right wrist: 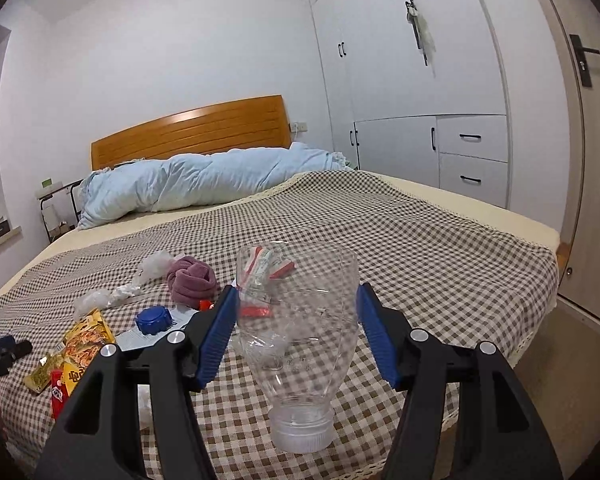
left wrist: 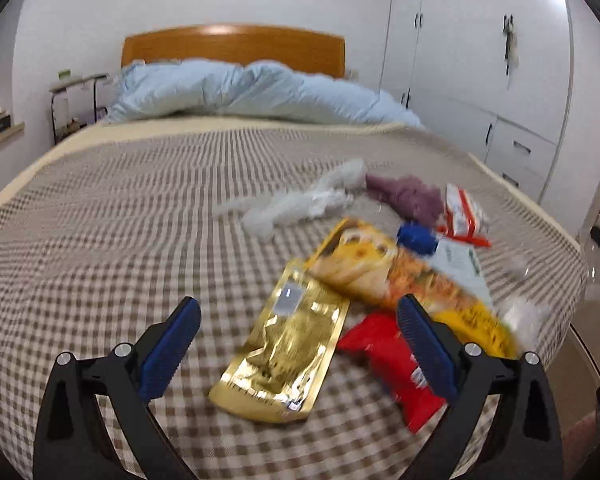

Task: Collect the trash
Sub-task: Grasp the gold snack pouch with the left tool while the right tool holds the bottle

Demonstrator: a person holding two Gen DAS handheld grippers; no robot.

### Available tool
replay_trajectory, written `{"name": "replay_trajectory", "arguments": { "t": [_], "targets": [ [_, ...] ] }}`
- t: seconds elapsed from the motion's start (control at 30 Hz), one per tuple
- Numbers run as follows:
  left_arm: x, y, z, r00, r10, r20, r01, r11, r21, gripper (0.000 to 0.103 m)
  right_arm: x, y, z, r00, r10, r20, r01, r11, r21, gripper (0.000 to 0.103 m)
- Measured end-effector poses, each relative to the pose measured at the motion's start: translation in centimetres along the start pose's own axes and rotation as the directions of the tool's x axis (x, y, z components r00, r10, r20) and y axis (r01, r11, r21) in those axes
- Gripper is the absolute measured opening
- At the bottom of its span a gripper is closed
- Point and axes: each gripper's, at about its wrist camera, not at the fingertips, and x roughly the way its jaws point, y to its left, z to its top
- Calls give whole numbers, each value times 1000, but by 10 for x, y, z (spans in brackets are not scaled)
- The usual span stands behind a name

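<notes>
My right gripper [right wrist: 296,334] clamps clear cut bottle [right wrist: 300,344]; left gripper [left wrist: 298,350] gapes over gold pouch [left wrist: 284,344]: pinch pouch edge, avoid bedspread [left wrist: 120,220].

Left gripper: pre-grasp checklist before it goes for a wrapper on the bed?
1. Left gripper open, nothing between its pads: ok.
2. Gold pouch lies flat between the fingers' line, uncovered: ok.
3. Red wrapper partly behind the right-side finger, may get pinched too: not ok.
4. Right gripper clamped on clear cut bottle, neck down: ok.
5. Left wrist view sharp enough to aim: not ok, blurred.
6. Trash bin location: cannot tell.
</notes>
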Motion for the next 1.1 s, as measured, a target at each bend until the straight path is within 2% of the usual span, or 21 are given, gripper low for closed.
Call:
{"name": "replay_trajectory", "arguments": {
  "t": [0.13,0.3,0.43,0.63,0.87,1.1],
  "targets": [
    [15,5,-11,995,29,-95,-28,1000,13,95,-2,-2,0,1000,0,-3,0,1000,5,60],
    [42,6,-15,978,109,-181,-102,994,46,95,-4,-4,-1,1000,-9,-3,9,1000,10,60],
    [57,14,-15,966,106,-235,-105,994,16,96,-3,-4,-4,1000,-10,-11,10,1000,14,60],
    [64,3,-16,954,164,-252,-150,986,72,96,-2,-3,-4,1000,-7,-15,7,1000,12,60],
    [69,10,-15,954,121,-276,-117,993,34,96,-1,0,-6,1000,-4,-23,4,1000,8,60],
    [68,6,-11,954,146,-263,-146,989,21,94,0,4,-9,1000,-2,-26,2,1000,-1,60]
  ]
}}
